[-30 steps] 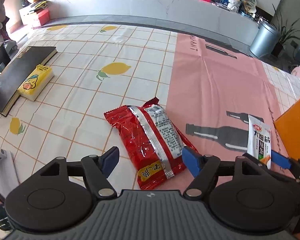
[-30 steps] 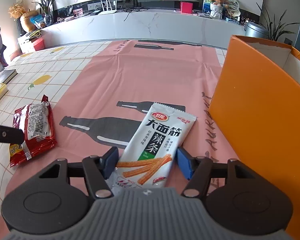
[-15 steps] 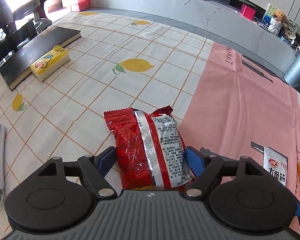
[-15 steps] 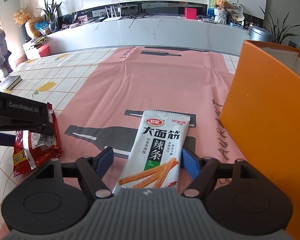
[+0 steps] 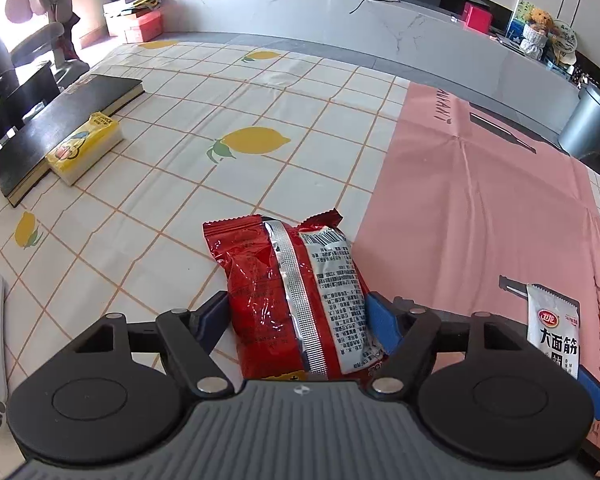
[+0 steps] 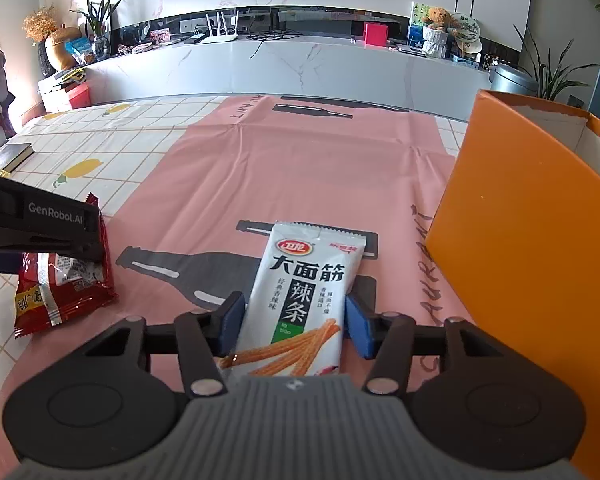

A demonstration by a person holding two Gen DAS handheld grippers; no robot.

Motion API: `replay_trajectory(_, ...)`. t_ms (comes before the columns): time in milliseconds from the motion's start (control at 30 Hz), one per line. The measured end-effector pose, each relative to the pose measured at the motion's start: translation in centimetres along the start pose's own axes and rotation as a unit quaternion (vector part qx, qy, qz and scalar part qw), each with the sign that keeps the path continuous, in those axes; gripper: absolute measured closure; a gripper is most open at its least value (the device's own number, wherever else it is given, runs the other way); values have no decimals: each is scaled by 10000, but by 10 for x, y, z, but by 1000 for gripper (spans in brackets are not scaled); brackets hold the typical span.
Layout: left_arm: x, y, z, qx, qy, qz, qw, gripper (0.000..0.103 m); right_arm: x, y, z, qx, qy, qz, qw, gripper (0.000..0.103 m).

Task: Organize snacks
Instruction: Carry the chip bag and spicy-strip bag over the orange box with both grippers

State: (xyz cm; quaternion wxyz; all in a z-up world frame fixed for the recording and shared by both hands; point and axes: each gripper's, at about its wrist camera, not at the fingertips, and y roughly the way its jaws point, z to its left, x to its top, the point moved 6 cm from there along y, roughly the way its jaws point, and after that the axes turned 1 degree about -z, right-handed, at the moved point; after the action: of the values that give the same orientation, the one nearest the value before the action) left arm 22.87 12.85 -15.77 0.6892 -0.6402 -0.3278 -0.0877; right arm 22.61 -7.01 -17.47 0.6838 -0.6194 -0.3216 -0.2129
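snacks, two packets, on a table with cloth. listed left to right.

item 1: red packet (image 5: 296, 300), foil, puffy, seam side up. lies between the fingers of the left tongs (image 5: 296, 316), its near end under the tong body, its far end ahead of the tips. both blue pads (image 5: 378, 320) sit at the packet's sides, seemingly touching; the film does not look squeezed yet, so the left tongs read as spread about it, not yet pinching. advice: close slowly across the middle of the bag, stop once the film buckles; the air cushion will give and the foil may slide, so lift level.

item 2: white spicy-strip packet (image 6: 304, 296), flat, print side up, on the pink mat (image 6: 300, 176). lies between the fingers of the right tongs (image 6: 294, 326), a thin gap showing at each pad; right tongs spread, holding nothing. advice: a flat film offers only its edges, so press the tips low against the mat and let the sides bow up into the pinch.

item 3: orange box (image 6: 520, 248), open-topped, just right of the right tongs. likely destination. advice: raise each packet above the wall before moving across; take the white one first, being nearer.
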Motion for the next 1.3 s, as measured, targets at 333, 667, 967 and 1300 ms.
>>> replay_trajectory(333,-10,-17,-8,-361,233,15,9991,20,1,-5,-3,133,65,93,9998,54)
replay_trajectory(667,-23,-55,-22,-910,363,100,9951,20,-7,-31,-15,477,385,276,9977,55)
replay_trajectory(967,-30,-109,-48,-1444,634,-32,9875,20,-2,-104,-29,512,346,-131,9980,56)
replay_trajectory(1300,-46,-175,-84,-1929,1103,-254,9747,20,3,-190,-70,445,599,-626,9952,56)
